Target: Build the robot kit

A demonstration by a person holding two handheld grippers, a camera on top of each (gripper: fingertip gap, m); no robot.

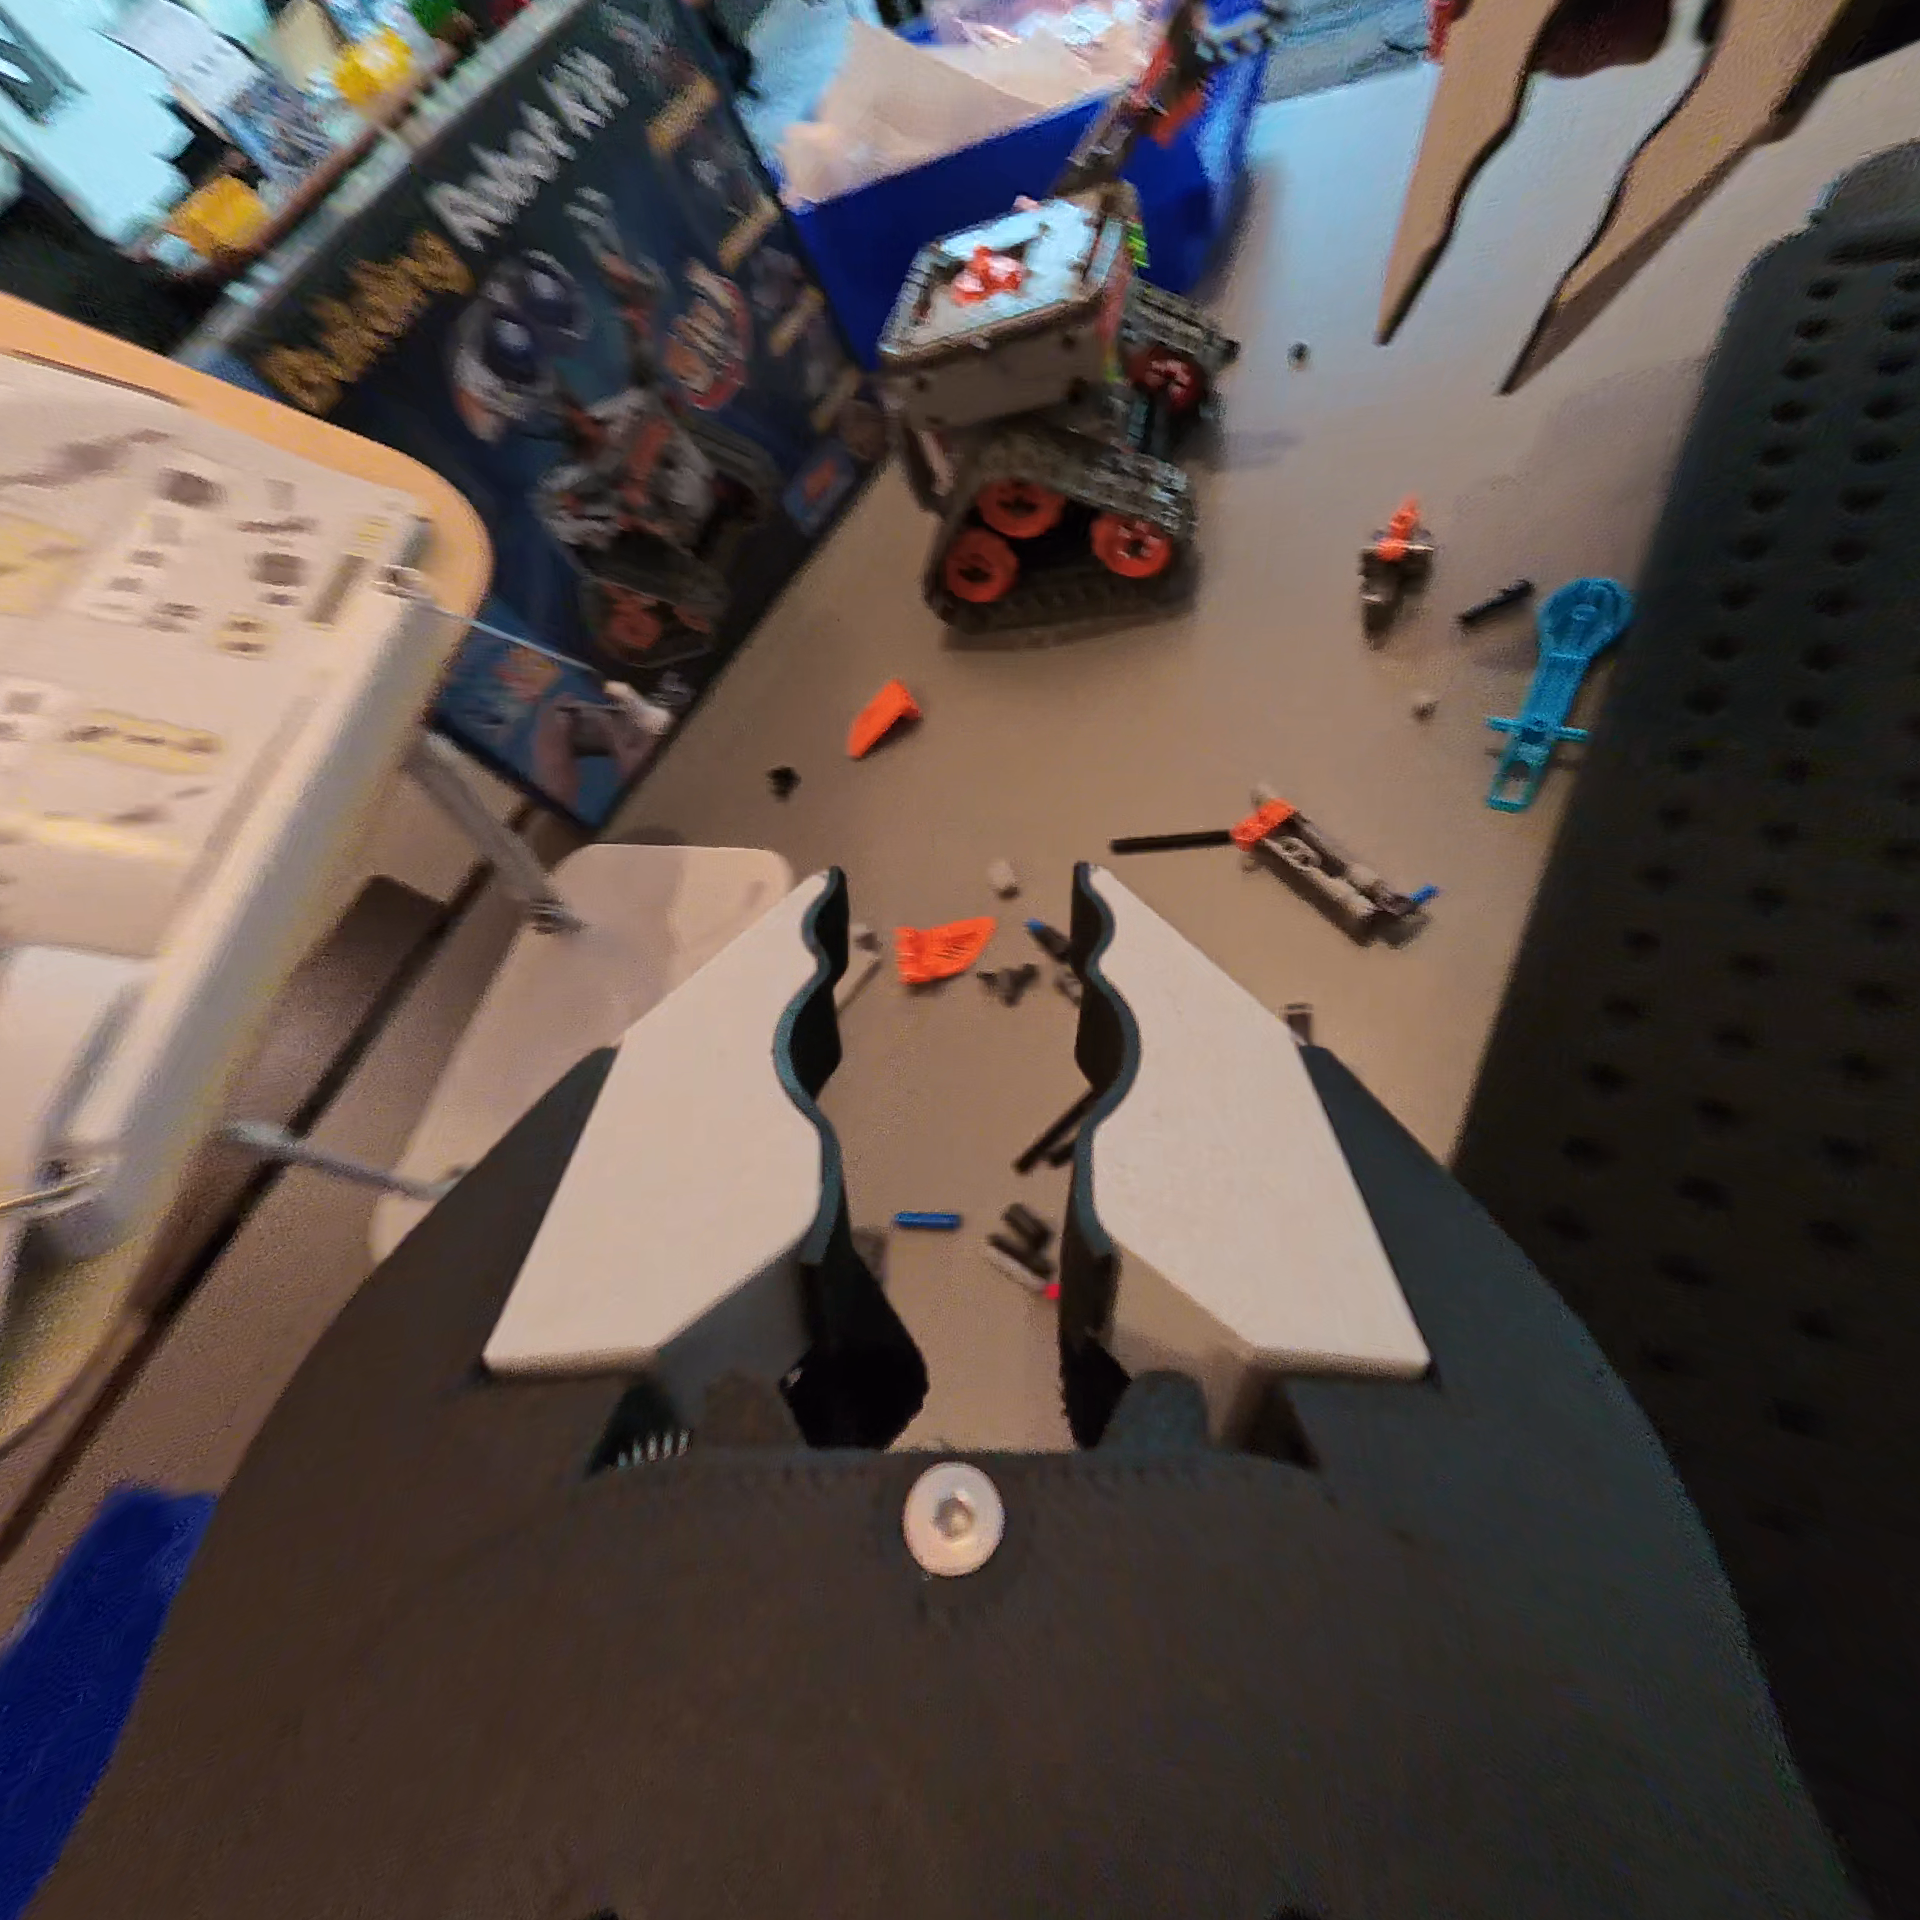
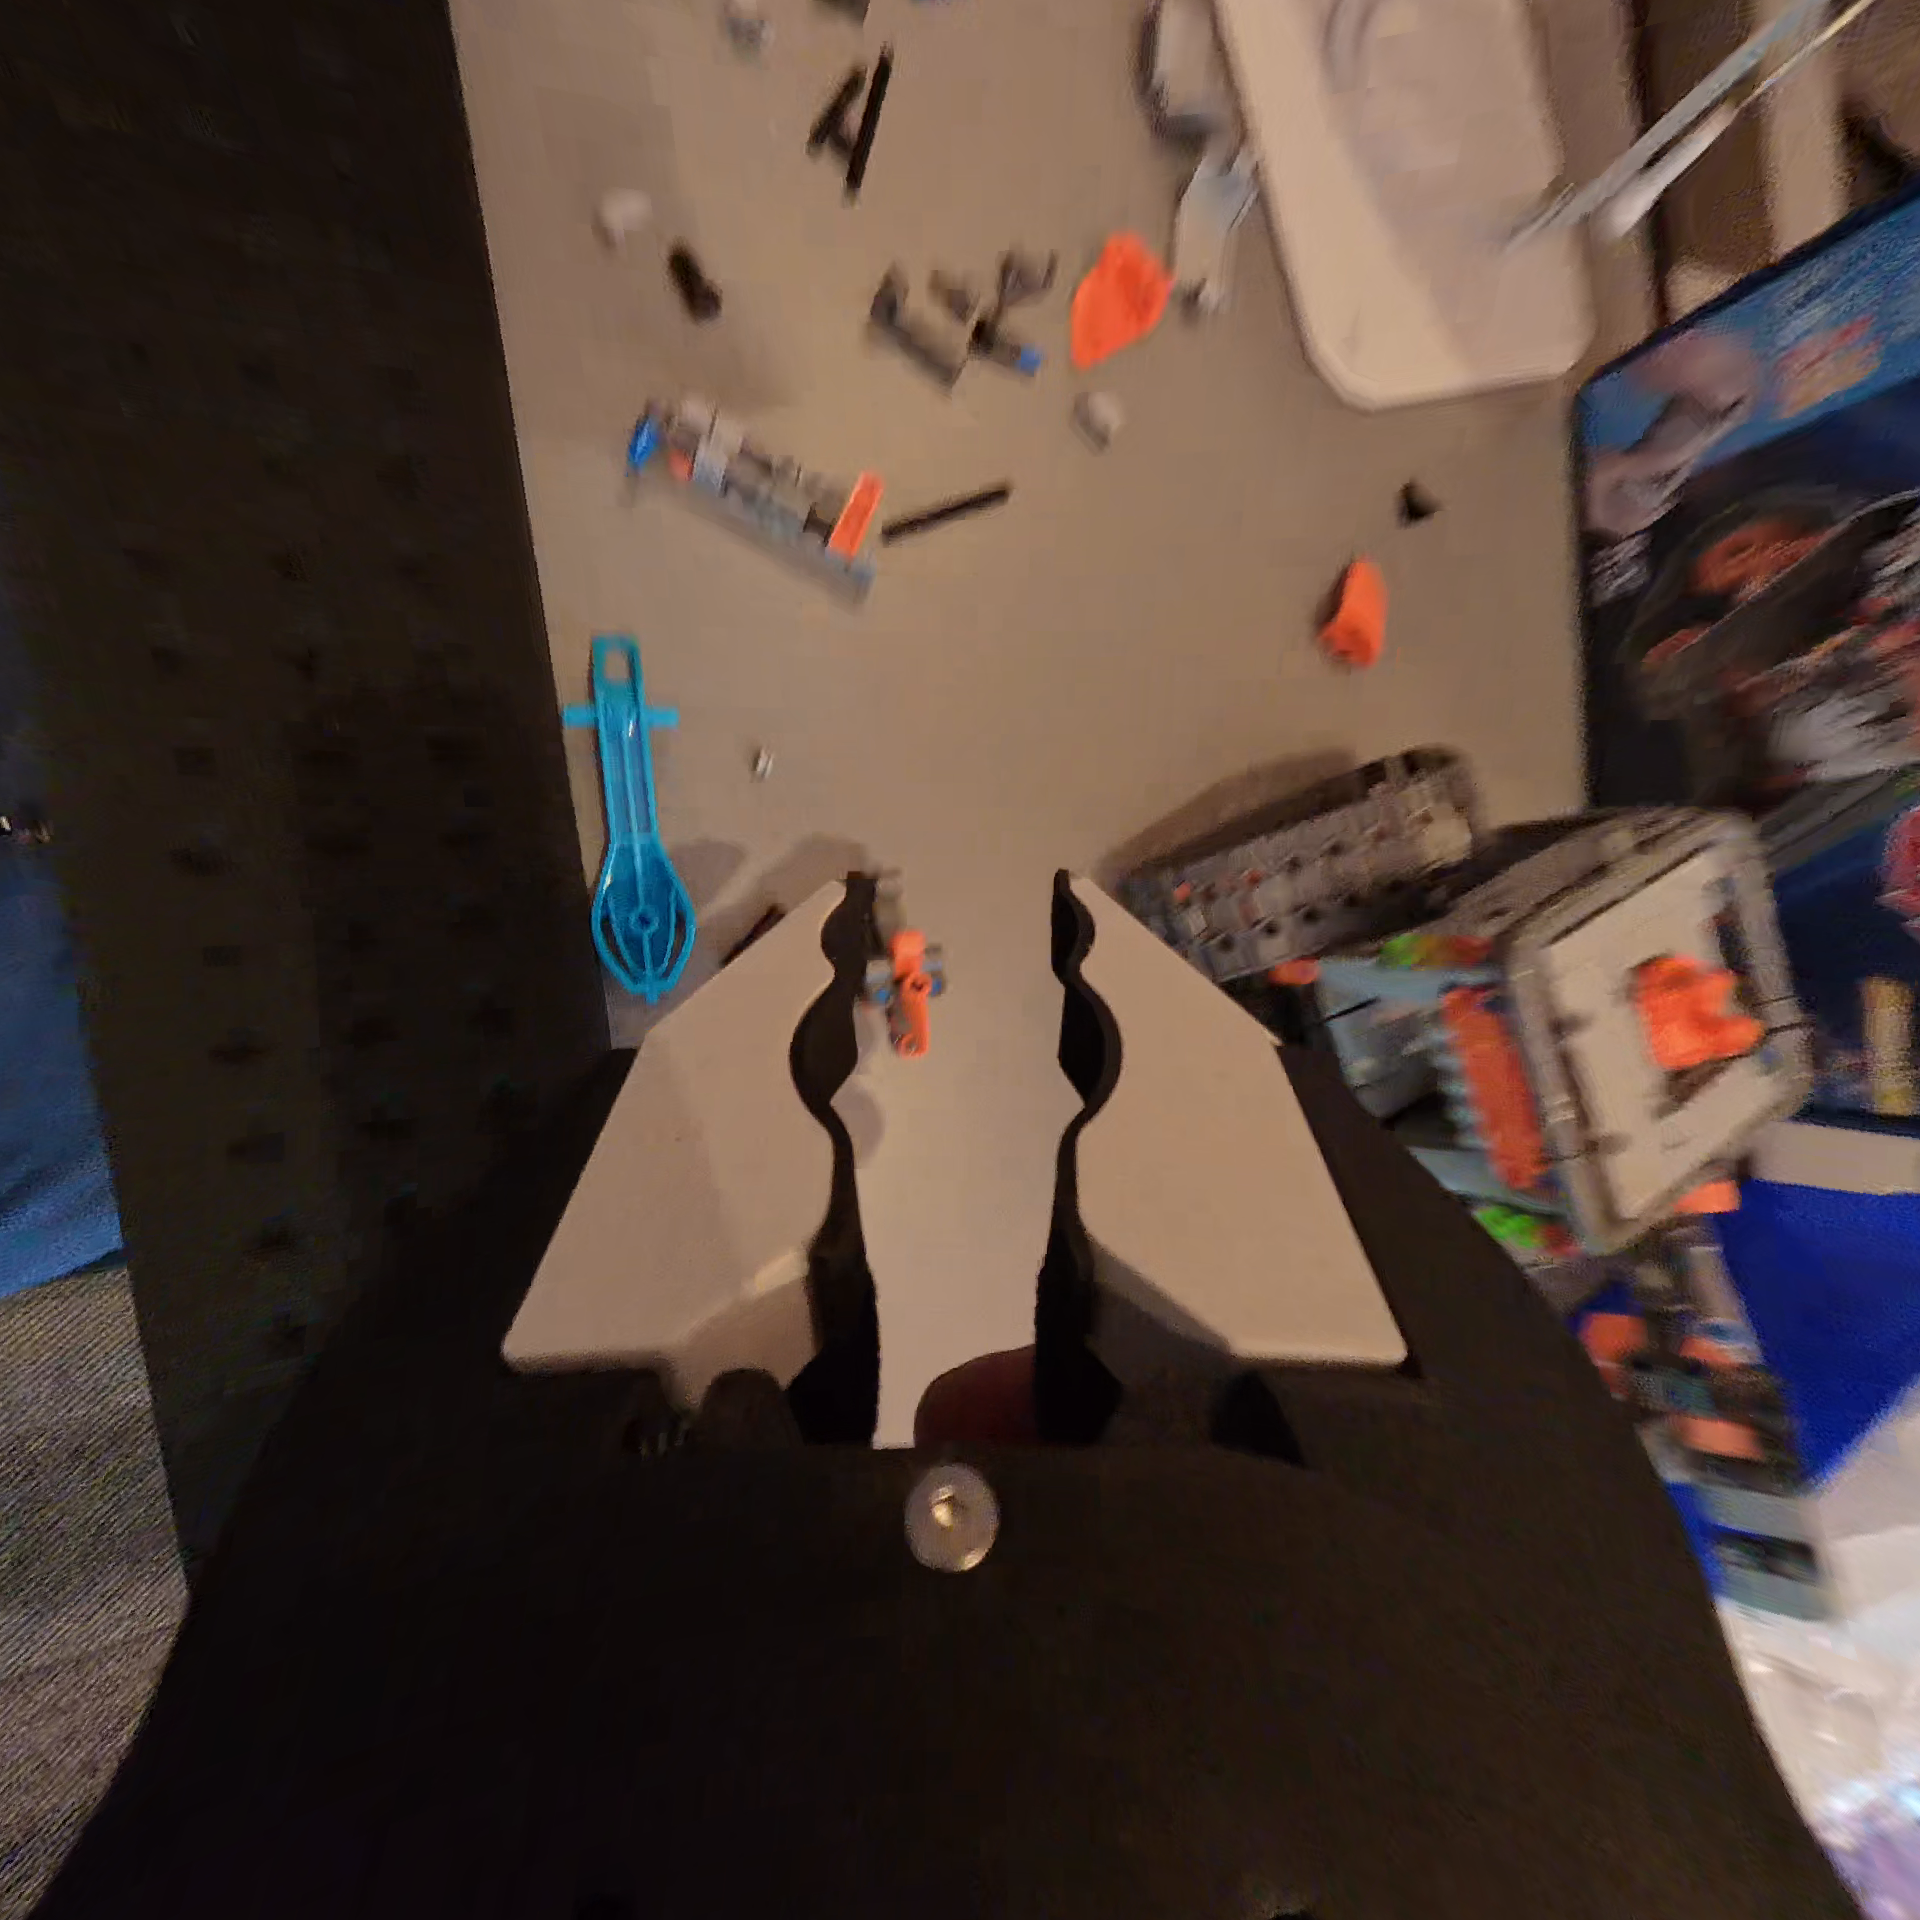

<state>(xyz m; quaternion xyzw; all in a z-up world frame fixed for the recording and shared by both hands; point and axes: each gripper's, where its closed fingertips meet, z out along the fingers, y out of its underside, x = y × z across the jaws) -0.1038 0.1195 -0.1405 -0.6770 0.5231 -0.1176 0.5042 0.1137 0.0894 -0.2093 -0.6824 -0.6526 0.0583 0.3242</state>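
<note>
The left gripper [image 1: 956, 894] is spread apart and holds nothing. It hangs over small toy bits in the middle of the frame, nearest an orange piece [image 1: 940, 951]. The right gripper [image 2: 956, 899] is spread apart too, with nothing in it. A little orange and grey part [image 2: 909, 987] lies just beside its left finger. A toy tank [image 1: 1060, 436] stands in the upper middle, beside a big dark box [image 1: 540, 395]. A blue tool [image 2: 634, 831] lies at left.

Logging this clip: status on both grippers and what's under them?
Left gripper open, empty, above orange flat piece. Right gripper open, empty, small orange-and-grey assembly between its tips. Tracked toy vehicle close on right.
</note>
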